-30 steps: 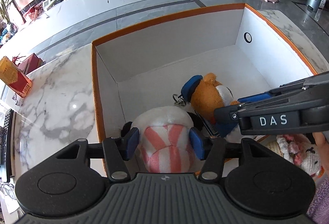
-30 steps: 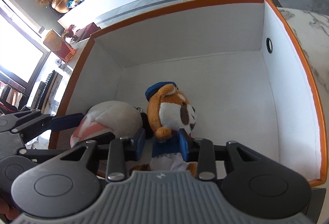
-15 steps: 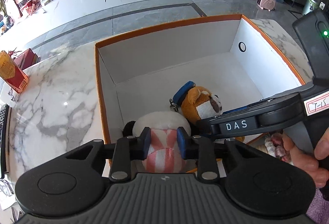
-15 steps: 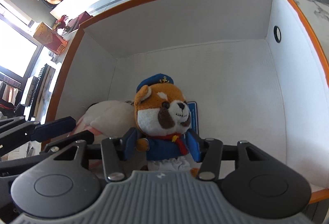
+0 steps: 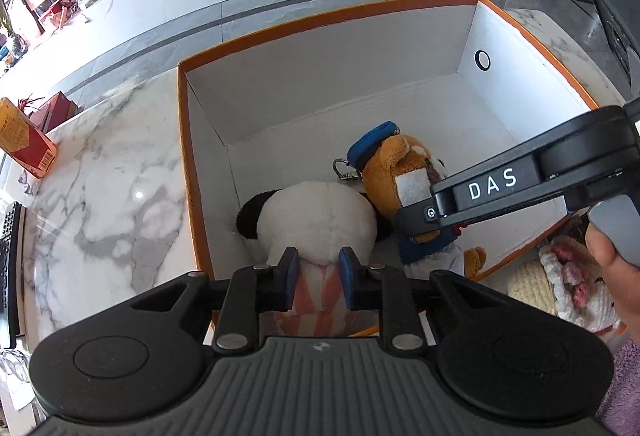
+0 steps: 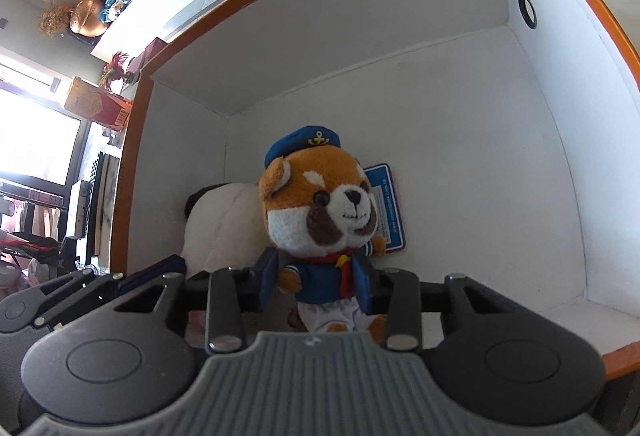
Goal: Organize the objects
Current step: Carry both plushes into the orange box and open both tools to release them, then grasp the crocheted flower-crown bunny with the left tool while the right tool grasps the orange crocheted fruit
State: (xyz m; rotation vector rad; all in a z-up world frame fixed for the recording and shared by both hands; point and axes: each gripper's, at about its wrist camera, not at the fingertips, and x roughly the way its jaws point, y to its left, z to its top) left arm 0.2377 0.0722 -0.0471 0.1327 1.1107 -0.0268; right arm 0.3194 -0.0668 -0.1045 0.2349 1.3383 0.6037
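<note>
While the marble counter (image 5: 108,172) spread out to the left of both sets of jaws, the white box with the orange rim (image 5: 328,22) stood on it straight ahead, its floor below the fingertips. Inside, the white plush with pink stripes (image 5: 320,220) lay near the box's left wall, and the left gripper (image 5: 319,278) was closing its jaws on the striped part, the blue pads pressing into the fabric. Touching that plush on its right, the sailor-suited bear plush (image 6: 324,212) stood upright in the right gripper (image 6: 318,280), whose jaws were closing on its blue jacket at both sides. Behind the bear, a small blue card (image 6: 386,208) leaned on the box floor, beyond the right jaws.
</note>
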